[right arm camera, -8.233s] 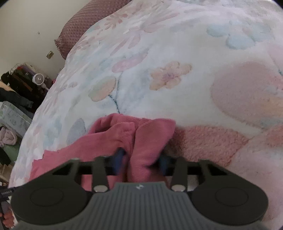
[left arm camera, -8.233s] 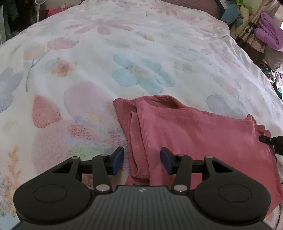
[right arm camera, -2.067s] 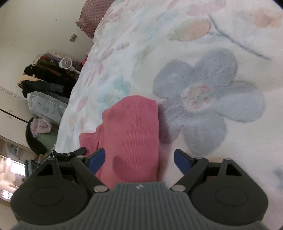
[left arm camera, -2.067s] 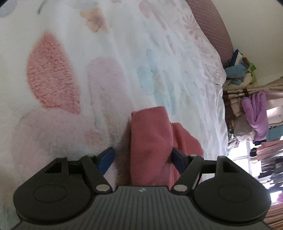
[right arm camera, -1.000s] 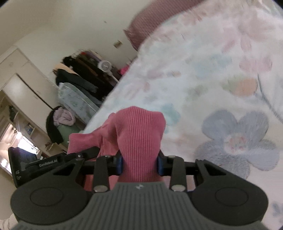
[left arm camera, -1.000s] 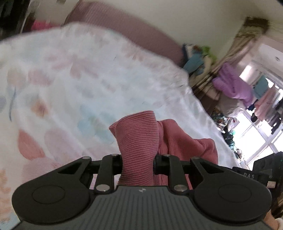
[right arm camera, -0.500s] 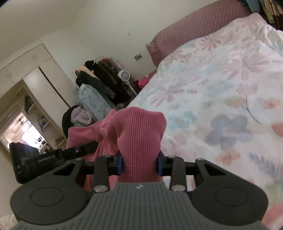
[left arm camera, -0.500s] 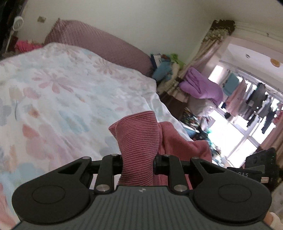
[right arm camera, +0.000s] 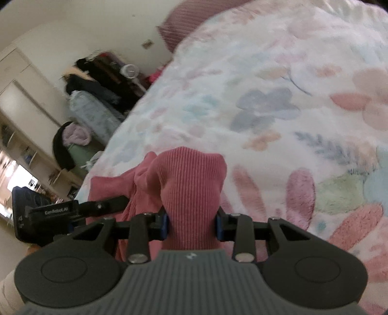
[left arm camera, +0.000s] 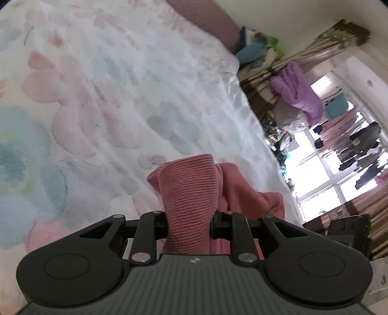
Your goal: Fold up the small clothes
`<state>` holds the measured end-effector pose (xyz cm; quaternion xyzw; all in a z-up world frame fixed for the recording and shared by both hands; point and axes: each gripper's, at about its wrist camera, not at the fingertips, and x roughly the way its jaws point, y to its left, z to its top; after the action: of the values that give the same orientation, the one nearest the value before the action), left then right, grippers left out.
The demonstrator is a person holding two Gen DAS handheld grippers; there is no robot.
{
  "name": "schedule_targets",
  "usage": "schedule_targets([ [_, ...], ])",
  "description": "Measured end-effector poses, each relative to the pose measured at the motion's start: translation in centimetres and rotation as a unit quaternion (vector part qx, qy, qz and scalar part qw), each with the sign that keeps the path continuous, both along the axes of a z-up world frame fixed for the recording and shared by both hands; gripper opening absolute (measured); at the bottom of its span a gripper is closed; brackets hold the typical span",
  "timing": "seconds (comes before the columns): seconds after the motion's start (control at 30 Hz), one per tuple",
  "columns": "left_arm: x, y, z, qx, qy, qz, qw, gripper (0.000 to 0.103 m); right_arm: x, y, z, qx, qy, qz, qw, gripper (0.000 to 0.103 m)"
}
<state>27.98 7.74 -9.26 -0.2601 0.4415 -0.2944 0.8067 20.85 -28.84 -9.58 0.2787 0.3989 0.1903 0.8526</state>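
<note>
A pink ribbed garment (left arm camera: 189, 193) is held up between my two grippers above the floral bedspread (left arm camera: 101, 101). My left gripper (left arm camera: 189, 223) is shut on one bunched end of it. My right gripper (right arm camera: 191, 223) is shut on the other bunched end (right arm camera: 191, 191). The rest of the cloth hangs between them, toward the right in the left wrist view (left arm camera: 249, 201) and toward the left in the right wrist view (right arm camera: 109, 186). The left gripper's body (right arm camera: 48, 213) shows at the left of the right wrist view.
The fluffy bedspread (right arm camera: 278, 101) fills most of both views. A mauve pillow (left arm camera: 206, 21) lies at the bed's head. Beyond the bed's right edge are piled clothes (left arm camera: 295, 89) and a window. On the other side are a clothes rack (right arm camera: 97, 72) and cupboards.
Both grippers closed on the garment's ends and lifted it off the bed. Since half a second ago both have tilted down toward the bedspread, still holding it.
</note>
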Motion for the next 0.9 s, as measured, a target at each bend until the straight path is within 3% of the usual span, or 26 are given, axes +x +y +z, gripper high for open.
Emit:
schedule_targets([
  [0.23, 5.8, -1.4, -5.7, 0.036, 0.067, -0.027, 0.9967, 0.027, 6.6, -0.7, -6.1, 0.013, 0.079, -0.001, 0.997, 0.034],
  [0.3, 6.8, -1.2, -7.3, 0.038, 0.085, -0.027, 0.9953, 0.029, 7.4, -1.3, -7.7, 0.025, 0.1, -0.008, 0.995, 0.036],
  [0.4, 7.4, -0.7, -9.1, 0.042, 0.091, -0.024, 0.9947, 0.041, 8.3, -2.3, -10.0, 0.039, 0.121, -0.025, 0.992, 0.04],
  [0.5, 7.4, -0.2, -9.9, 0.029, 0.102, -0.022, 0.9941, 0.042, 8.5, -2.6, -11.4, 0.053, 0.132, -0.032, 0.989, 0.043],
  [0.6, 7.3, -0.1, -9.1, 0.031, 0.107, -0.021, 0.9936, 0.044, 8.3, -2.5, -11.3, 0.058, 0.136, -0.044, 0.988, 0.045],
  [0.67, 7.0, 0.4, -7.7, 0.045, 0.099, -0.01, 0.994, 0.058, 7.8, -2.4, -10.1, 0.042, 0.128, -0.047, 0.99, 0.06],
  [0.73, 6.3, 1.0, -5.8, 0.082, 0.077, 0.005, 0.9936, 0.063, 6.6, -2.4, -8.3, 0.009, 0.109, -0.049, 0.993, 0.067],
  [0.8, 4.9, 1.4, -3.6, 0.107, 0.04, 0.01, 0.9934, 0.063, 4.9, -2.4, -6.4, -0.033, 0.081, -0.052, 0.995, 0.067],
  [0.9, 2.0, 1.0, -0.3, 0.145, -0.027, 0.01, 0.989, 0.063, 1.7, -1.7, -3.4, -0.111, 0.028, -0.051, 0.992, 0.054],
])
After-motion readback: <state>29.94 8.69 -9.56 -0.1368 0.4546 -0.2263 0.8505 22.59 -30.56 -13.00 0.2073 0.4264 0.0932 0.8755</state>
